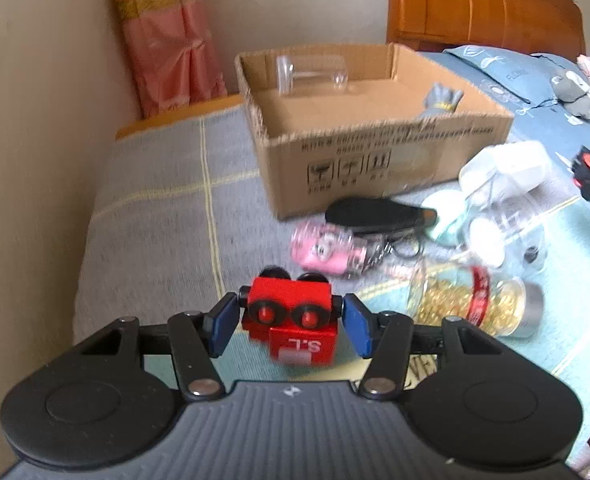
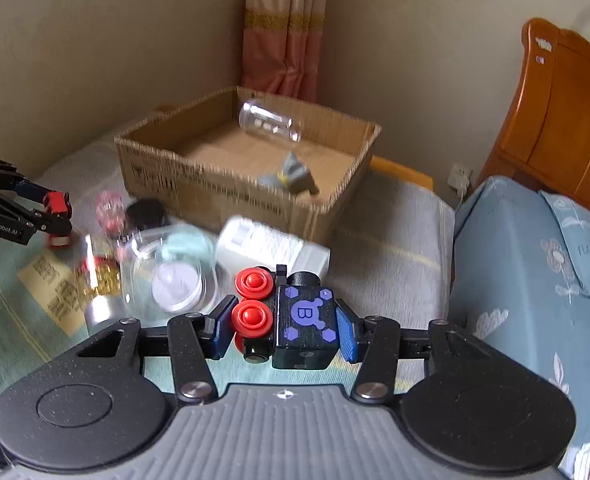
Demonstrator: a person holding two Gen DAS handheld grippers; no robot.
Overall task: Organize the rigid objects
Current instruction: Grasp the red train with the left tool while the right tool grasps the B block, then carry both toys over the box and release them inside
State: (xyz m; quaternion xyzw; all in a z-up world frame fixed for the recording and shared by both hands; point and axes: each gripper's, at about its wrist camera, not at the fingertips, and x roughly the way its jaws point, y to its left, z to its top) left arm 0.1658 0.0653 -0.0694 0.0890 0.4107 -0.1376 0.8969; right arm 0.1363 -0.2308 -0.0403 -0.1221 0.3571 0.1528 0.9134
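My left gripper [image 1: 291, 320] is shut on a red toy block car [image 1: 291, 316] marked "S.L", held above the bed. My right gripper [image 2: 283, 328] is shut on a black toy block car [image 2: 299, 320] with red wheels and a purple "B". An open cardboard box [image 1: 375, 152] stands ahead, holding a clear glass jar [image 1: 311, 74] and a grey figure [image 1: 441, 98]. The box also shows in the right wrist view [image 2: 215, 188]. The left gripper with its red car shows at the left edge of the right wrist view [image 2: 55, 212].
Between the grippers and the box lie a pink toy [image 1: 327, 252], a black case [image 1: 375, 212], a jar of gold beads [image 1: 471, 304], clear jars [image 1: 503, 220] and a white box [image 2: 271, 248]. A wall runs along the left. A wooden headboard [image 2: 555, 120] and blue pillows [image 2: 535, 264] are at the right.
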